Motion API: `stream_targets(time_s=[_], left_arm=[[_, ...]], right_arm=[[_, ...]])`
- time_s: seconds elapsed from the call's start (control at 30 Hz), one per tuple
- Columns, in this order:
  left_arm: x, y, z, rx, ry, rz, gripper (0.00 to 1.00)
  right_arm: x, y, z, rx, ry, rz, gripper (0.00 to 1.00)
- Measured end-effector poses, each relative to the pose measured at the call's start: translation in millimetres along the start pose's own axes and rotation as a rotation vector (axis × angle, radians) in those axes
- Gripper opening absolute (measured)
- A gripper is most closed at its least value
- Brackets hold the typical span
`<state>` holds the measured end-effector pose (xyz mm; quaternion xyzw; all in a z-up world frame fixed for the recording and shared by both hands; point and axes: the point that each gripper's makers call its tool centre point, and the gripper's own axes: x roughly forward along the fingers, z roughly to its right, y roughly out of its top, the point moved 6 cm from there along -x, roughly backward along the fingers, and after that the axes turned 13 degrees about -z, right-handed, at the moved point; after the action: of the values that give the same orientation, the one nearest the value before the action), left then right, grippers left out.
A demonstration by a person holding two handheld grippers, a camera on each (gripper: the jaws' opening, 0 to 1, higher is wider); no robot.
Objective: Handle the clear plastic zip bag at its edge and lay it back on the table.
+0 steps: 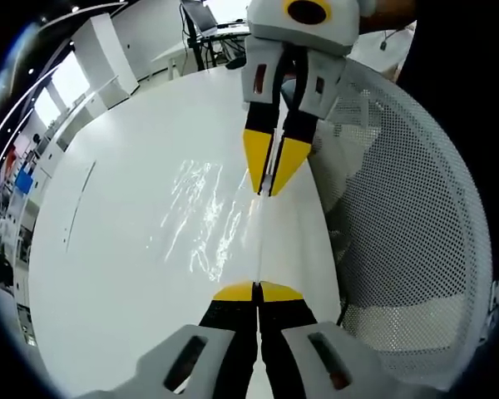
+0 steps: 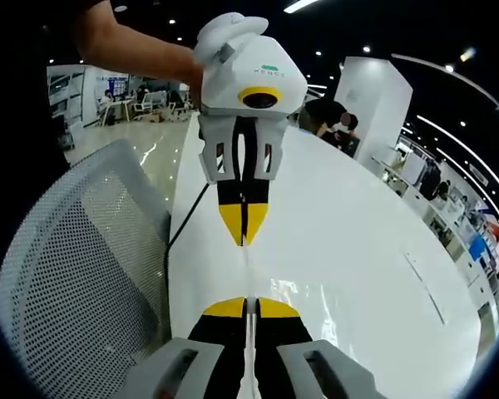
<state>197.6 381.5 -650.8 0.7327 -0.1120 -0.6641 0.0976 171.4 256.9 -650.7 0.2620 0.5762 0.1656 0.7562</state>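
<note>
Clear plastic zip bag point(image 1: 201, 218) stretched out over the white table point(image 1: 108, 249), glinting with wrinkled highlights, held along one edge between the two grippers near the table's rim. Whether lifted off the surface or resting on it: could not tell. In the right gripper view, seen edge-on as a thin pale line point(image 2: 247, 274) running from one pair of yellow tips to the other.

Left gripper point(image 1: 257, 290) at the bottom of its own view, jaws pressed together on the bag's near edge. Right gripper point(image 1: 272, 184) facing it from the top, yellow-tipped jaws closed on the far end of the same edge. Same pairing in the right gripper view: right gripper point(image 2: 250, 306) below, clamped; left gripper point(image 2: 244, 236) above, gripped by a hand point(image 2: 191, 71).

White mesh chair back point(image 1: 416, 216) just beside the table edge. Open office with desks and ceiling lights behind.
</note>
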Motion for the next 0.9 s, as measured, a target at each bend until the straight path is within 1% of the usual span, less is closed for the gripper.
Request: stream_targets(time_s=[0.9], left_arm=[[-1.3,-1.9,-4.0,-0.004,0.001,-0.004,0.0]], right_arm=[[-0.3,1.2,2.4,0.003,-0.007,0.008,0.0]])
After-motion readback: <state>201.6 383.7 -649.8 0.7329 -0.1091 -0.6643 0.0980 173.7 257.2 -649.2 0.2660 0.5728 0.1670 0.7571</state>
